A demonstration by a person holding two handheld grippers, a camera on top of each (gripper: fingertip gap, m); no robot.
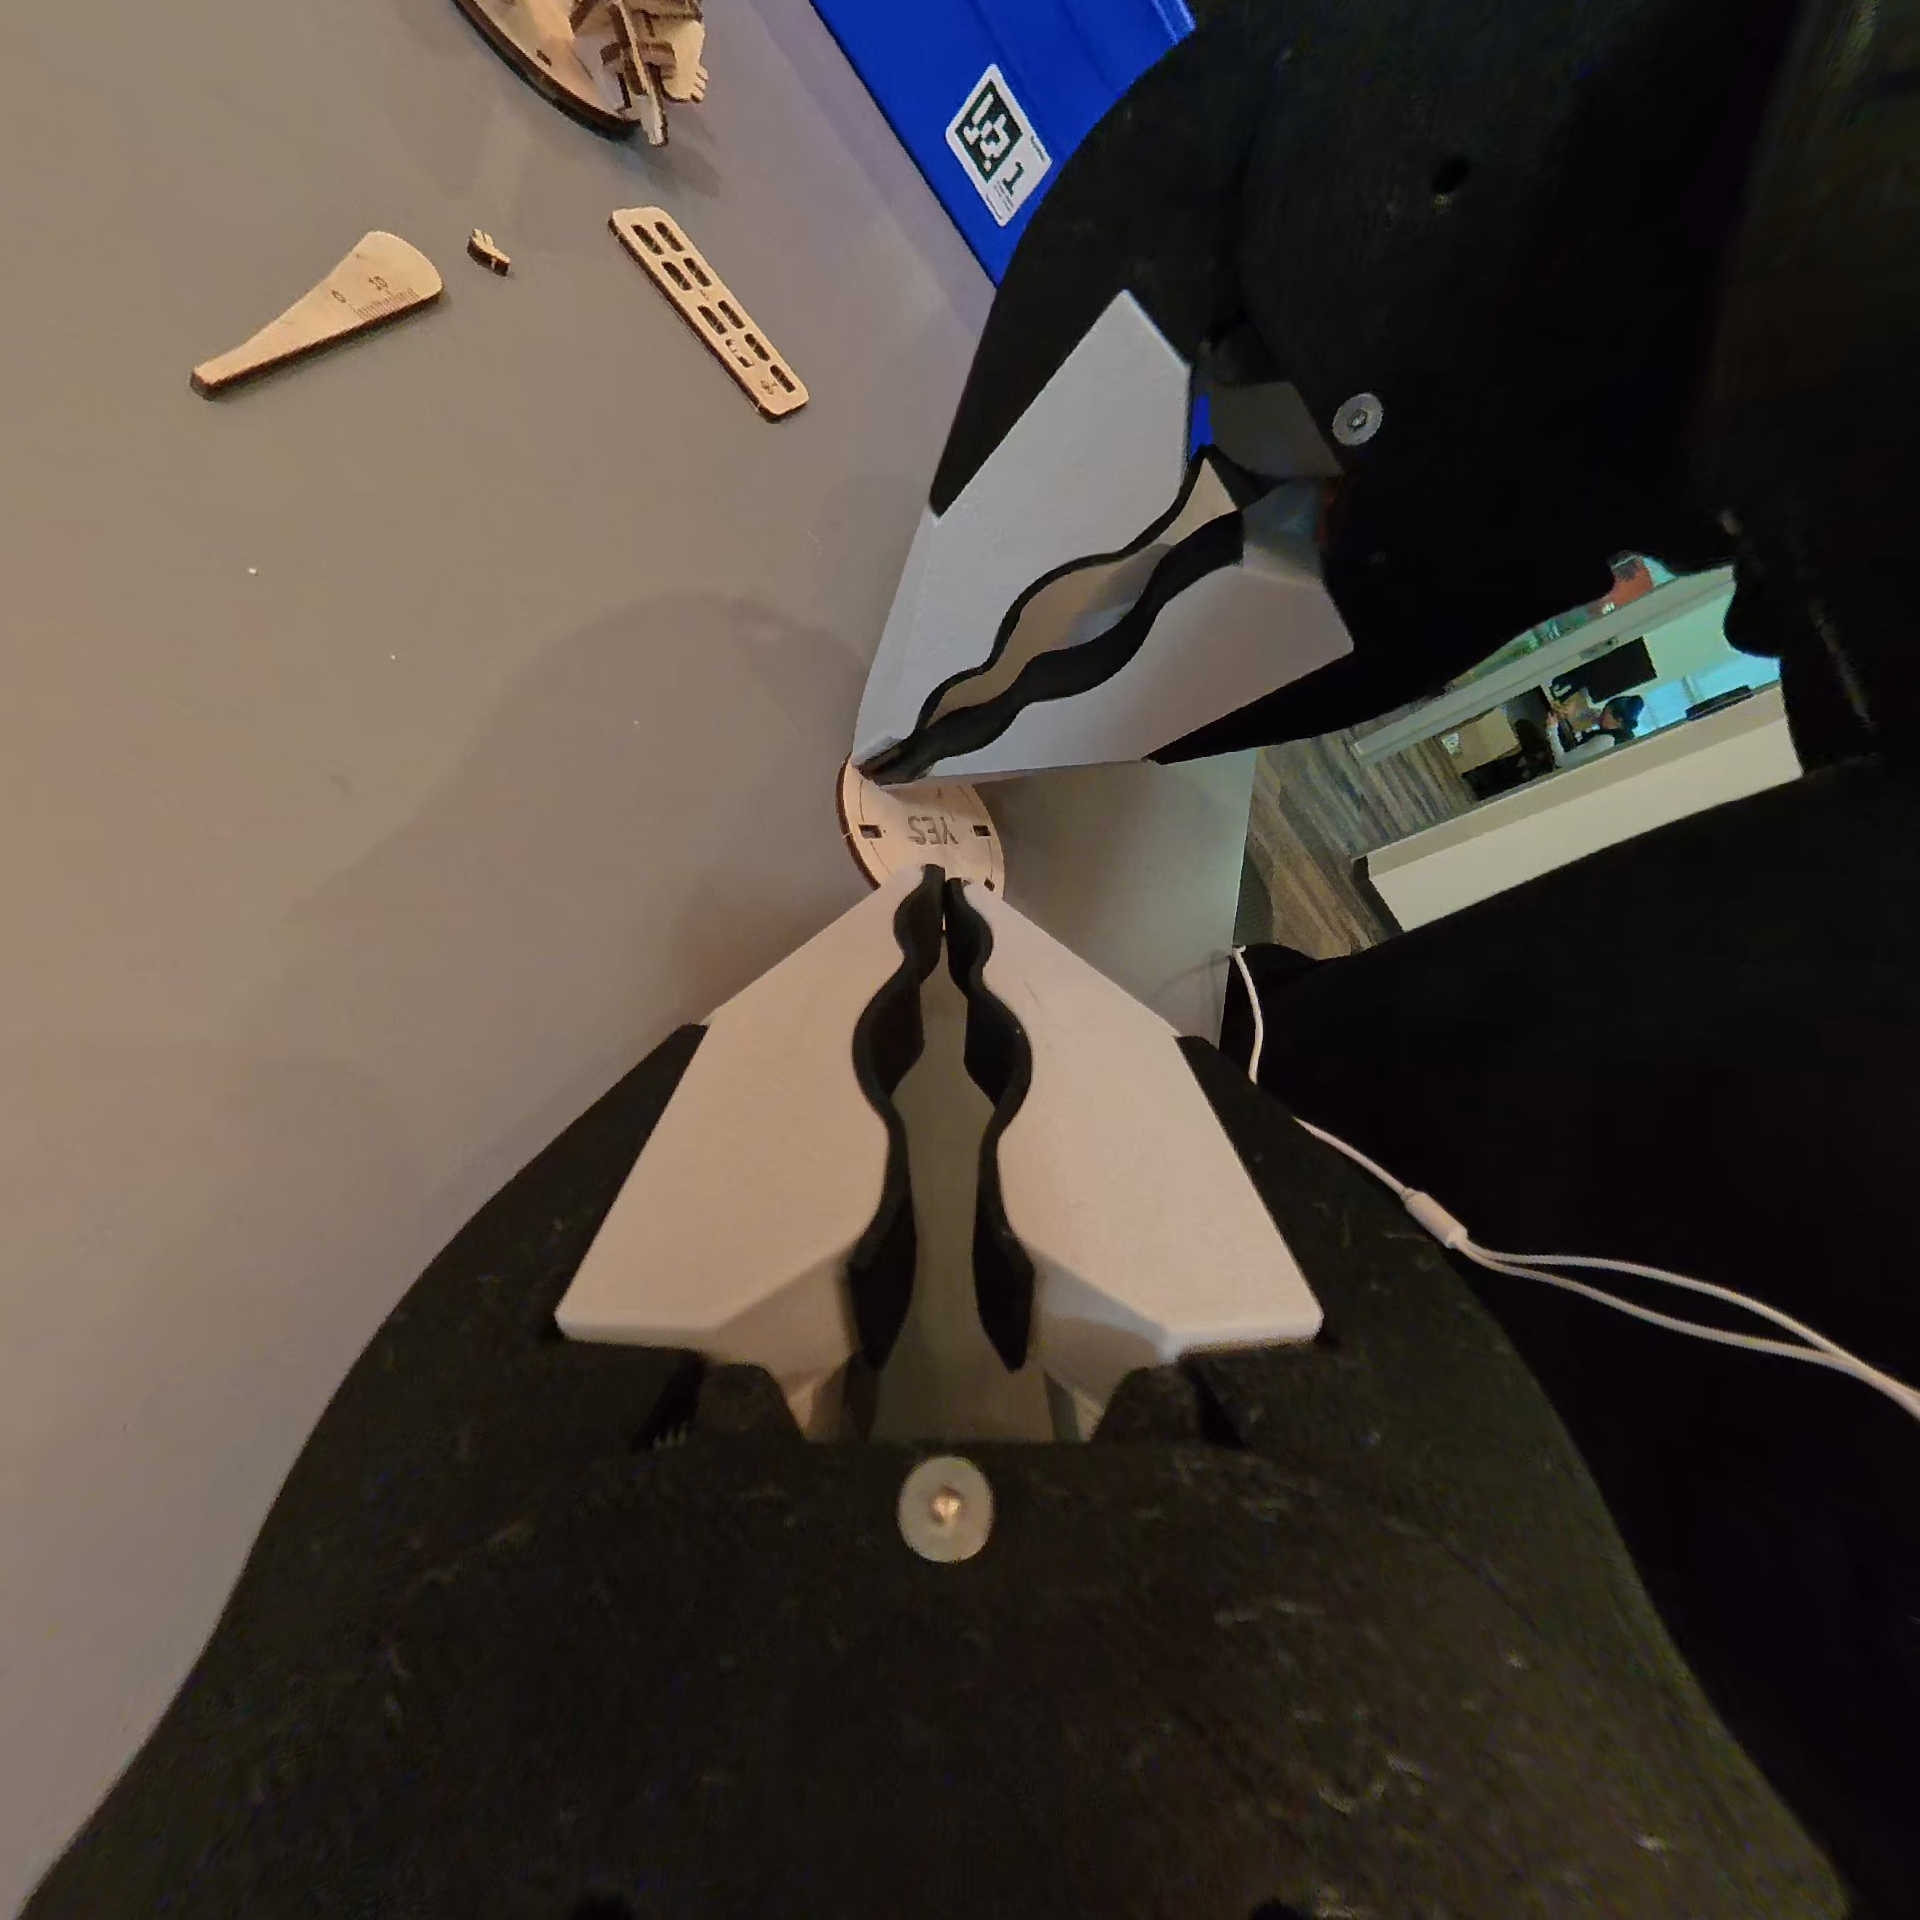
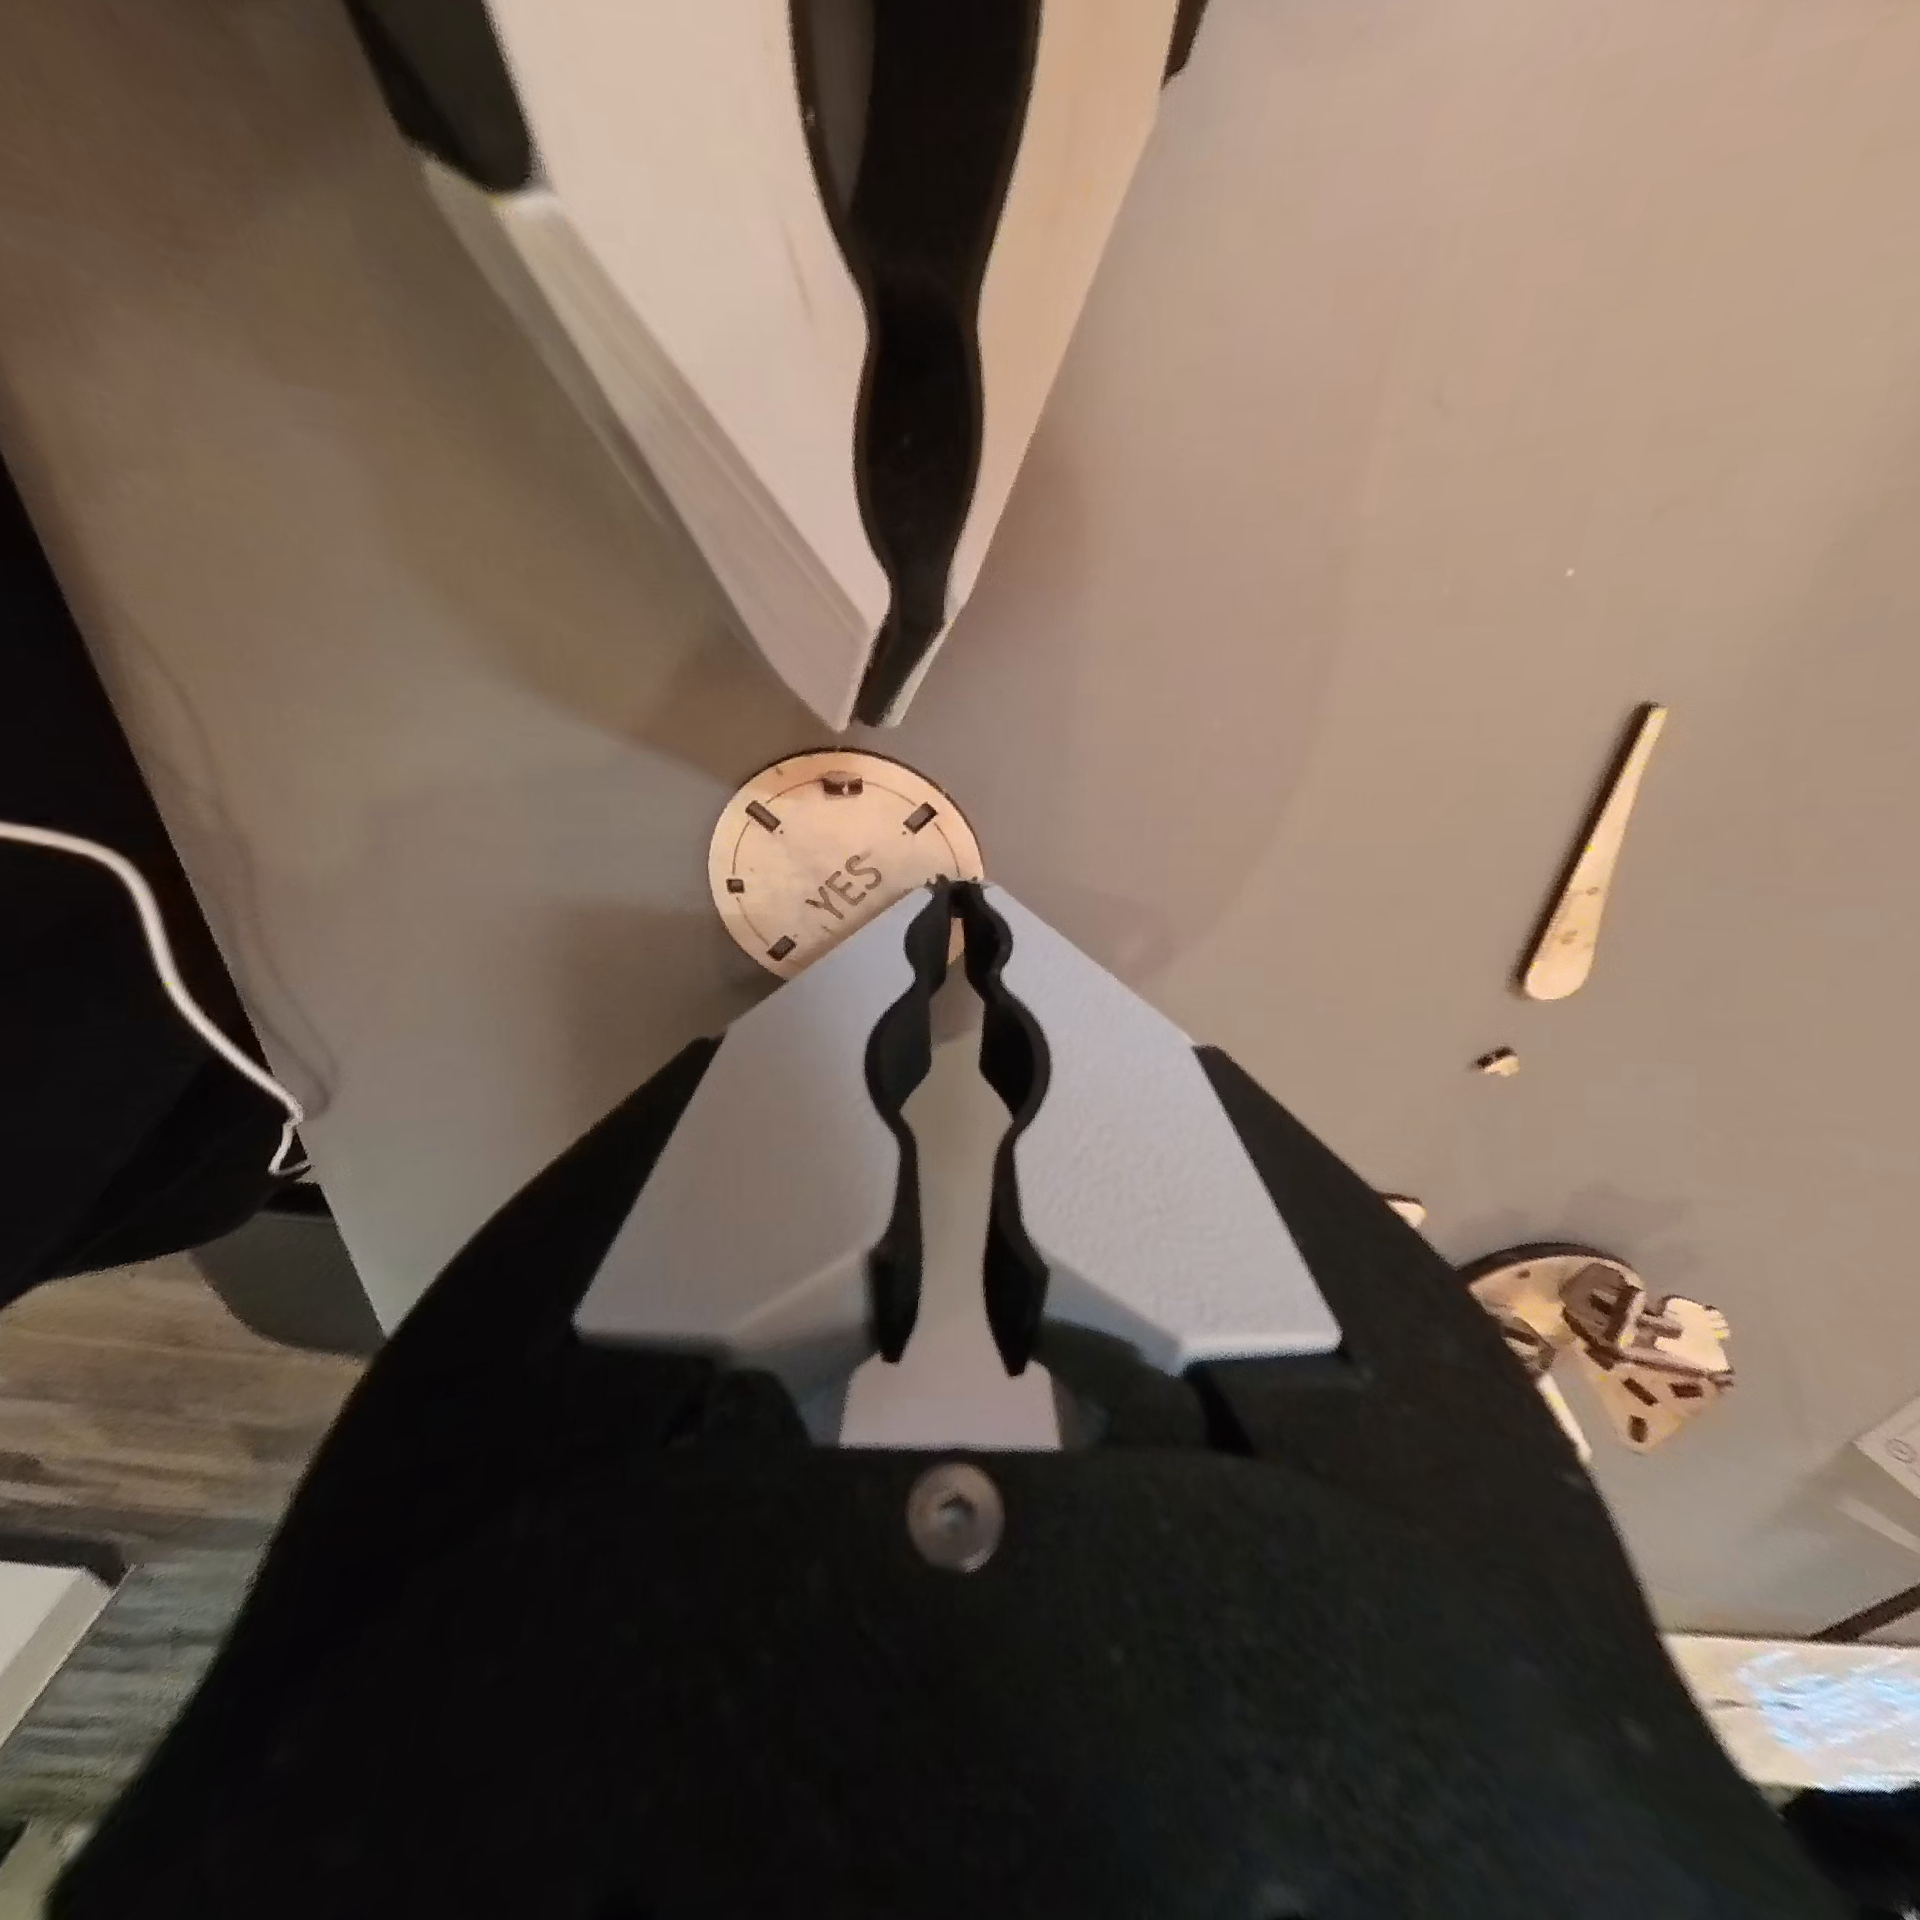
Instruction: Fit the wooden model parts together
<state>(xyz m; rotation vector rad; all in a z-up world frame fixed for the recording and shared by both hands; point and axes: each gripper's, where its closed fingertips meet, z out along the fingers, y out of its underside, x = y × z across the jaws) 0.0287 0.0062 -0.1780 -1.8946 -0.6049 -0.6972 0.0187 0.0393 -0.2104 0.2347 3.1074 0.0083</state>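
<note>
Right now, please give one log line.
left hand-held gripper: shut | right hand-held gripper: shut | between tips: round wooden disc

Both hand-held grippers point tip to tip: the left hand-held gripper (image 1: 940, 883) and the right hand-held gripper (image 2: 951, 891) have their jaws closed.
</note>
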